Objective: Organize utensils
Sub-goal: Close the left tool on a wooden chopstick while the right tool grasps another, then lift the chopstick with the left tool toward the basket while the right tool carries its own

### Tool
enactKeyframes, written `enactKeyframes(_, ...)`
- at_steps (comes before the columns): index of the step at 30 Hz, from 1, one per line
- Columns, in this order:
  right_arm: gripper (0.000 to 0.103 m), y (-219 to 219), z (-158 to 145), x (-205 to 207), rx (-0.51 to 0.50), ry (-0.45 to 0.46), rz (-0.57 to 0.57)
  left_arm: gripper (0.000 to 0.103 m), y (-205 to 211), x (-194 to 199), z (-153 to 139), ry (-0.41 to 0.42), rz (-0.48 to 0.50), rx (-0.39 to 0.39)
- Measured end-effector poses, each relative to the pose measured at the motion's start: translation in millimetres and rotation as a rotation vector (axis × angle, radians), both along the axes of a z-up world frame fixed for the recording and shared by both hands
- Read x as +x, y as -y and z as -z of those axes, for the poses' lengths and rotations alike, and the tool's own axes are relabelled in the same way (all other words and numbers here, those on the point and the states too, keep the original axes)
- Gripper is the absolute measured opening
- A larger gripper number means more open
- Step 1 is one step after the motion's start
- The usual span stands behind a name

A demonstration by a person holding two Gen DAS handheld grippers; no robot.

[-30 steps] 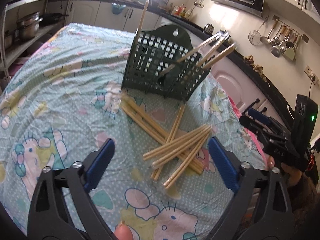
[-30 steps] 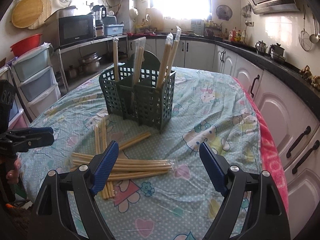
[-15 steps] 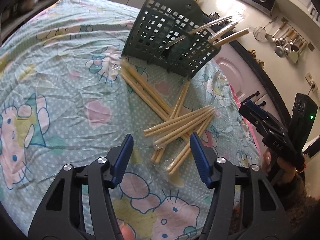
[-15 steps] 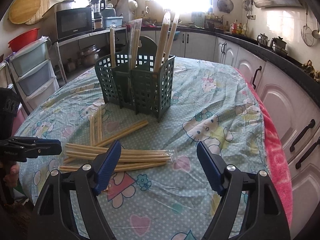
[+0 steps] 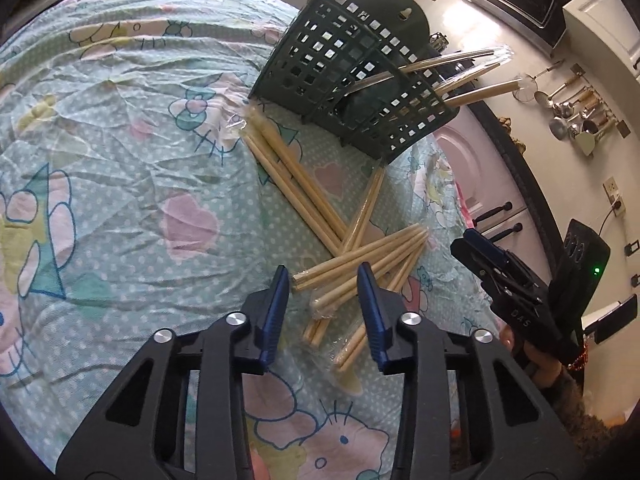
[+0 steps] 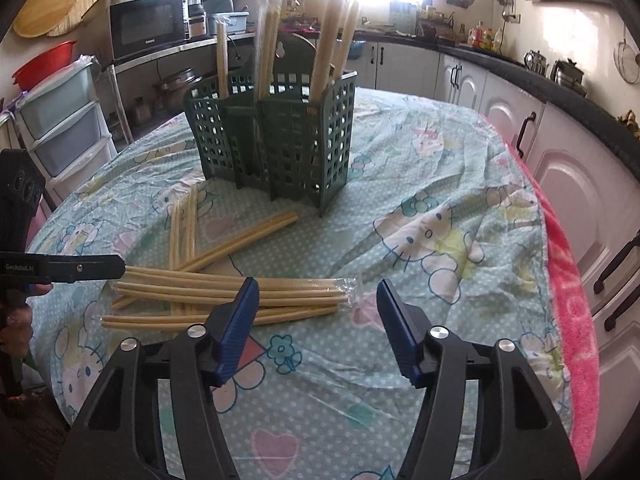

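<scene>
A dark green lattice utensil holder (image 5: 352,80) stands on the table with several wrapped chopstick pairs upright in it; it also shows in the right wrist view (image 6: 276,136). More wrapped chopsticks (image 5: 352,264) lie crossed in a loose pile in front of it, also seen in the right wrist view (image 6: 224,292). My left gripper (image 5: 324,280) is partly closed, its blue fingers on either side of the near ends of the pile, nothing gripped. My right gripper (image 6: 318,296) is open and empty, hovering just above the pile's right end. Each gripper appears at the edge of the other's view.
The table has a pale green cartoon-print cloth (image 6: 440,240) with a pink edge (image 6: 572,300) on the right. White cabinets (image 6: 580,184) and a dark counter run along the right. A microwave (image 6: 148,24) and plastic drawers (image 6: 60,120) stand beyond the table's far left.
My left gripper has lowered toward the chopstick pile and narrowed its fingers from wide open to a small gap around the near ends. My right gripper has moved slightly closer, still open.
</scene>
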State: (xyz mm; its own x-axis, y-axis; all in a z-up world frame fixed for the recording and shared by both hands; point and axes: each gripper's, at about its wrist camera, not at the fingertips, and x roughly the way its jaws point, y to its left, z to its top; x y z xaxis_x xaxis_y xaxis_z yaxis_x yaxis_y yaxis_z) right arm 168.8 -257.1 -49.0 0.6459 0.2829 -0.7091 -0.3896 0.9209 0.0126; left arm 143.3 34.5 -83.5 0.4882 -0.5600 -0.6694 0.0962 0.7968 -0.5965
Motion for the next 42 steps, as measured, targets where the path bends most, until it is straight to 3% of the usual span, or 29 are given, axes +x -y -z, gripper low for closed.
enactKeyframes(9, 0.049, 18.3, 15.9, 26.1, 0.086, -0.090, 0.040, 0.007, -0.1, 4.7, 3.9, -0.007, 0.000, -0.018)
enactKeyframes(15, 0.049, 26.4, 25.9, 42.6, 0.136, -0.139, 0.041, 0.006, -2.1, 10.4, 4.5, 0.005, -0.022, -0.017)
enactKeyframes(23, 0.033, 31.9, 32.4, 50.0, 0.176, -0.175, 0.064, 0.005, -4.6, 20.0, -7.3, 0.057, -0.061, -0.005)
enactKeyframes(32, 0.003, 33.2, 32.5, 49.9, 0.170, -0.164, 0.079, 0.004, -4.7, 26.3, -21.4, 0.107, -0.091, 0.004)
enactKeyframes(42, 0.001, 44.7, 12.6, 43.3, 0.181, -0.104, 0.103, 0.004, -11.2, 24.7, -38.2, 0.146, -0.113, 0.001)
